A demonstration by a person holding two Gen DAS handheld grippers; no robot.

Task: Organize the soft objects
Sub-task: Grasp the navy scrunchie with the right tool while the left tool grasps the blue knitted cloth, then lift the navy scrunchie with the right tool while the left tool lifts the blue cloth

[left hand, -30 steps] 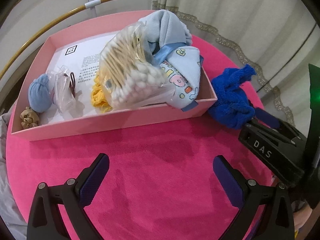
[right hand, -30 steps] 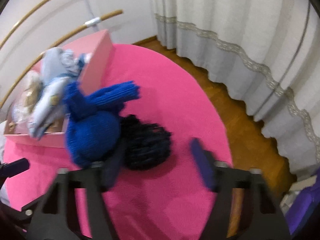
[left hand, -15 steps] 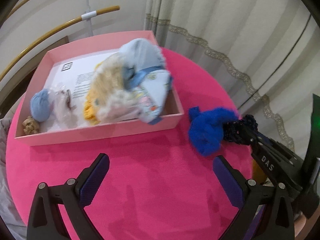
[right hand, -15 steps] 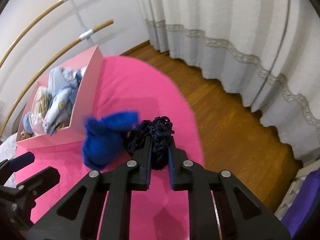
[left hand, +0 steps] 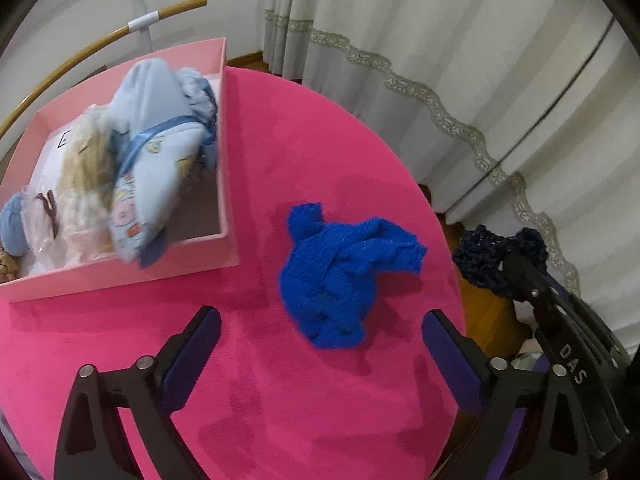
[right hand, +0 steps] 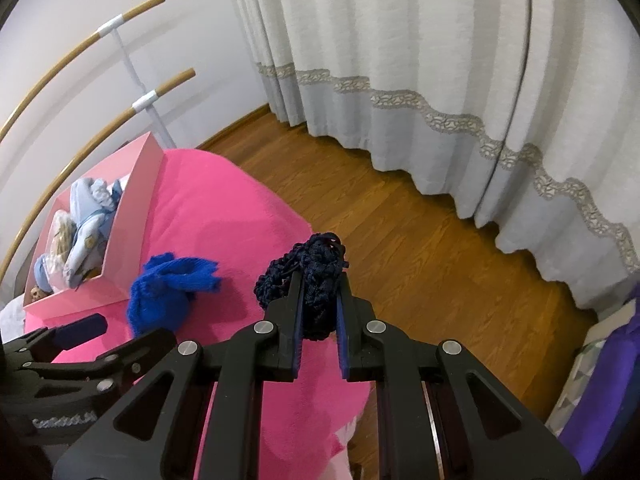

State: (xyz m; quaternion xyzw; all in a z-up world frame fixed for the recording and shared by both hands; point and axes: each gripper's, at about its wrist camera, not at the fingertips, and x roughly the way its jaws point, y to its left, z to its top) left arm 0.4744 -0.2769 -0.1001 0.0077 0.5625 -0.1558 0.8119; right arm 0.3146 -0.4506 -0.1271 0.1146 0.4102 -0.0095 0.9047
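Pink table [left hand: 320, 400] bears box [left hand: 224, 128], blue knit [left hand: 336, 276].

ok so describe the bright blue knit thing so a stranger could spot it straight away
Start at the round pink table and its pink box. The bright blue knit piece lies crumpled just outside it, while the navy crochet piece is clamped in the right gripper.

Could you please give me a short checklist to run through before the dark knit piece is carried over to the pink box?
1. Right tongs shut on the navy knit piece: ok.
2. Piece lifted off the pink tabletop: ok, it hangs past the edge.
3. Left tongs open and holding nothing: ok.
4. Bright blue knit lies in the path to the pink box: not ok, carry above it.
5. Free room in the box's near right corner: ok.
6. Grip firmness: cannot tell.
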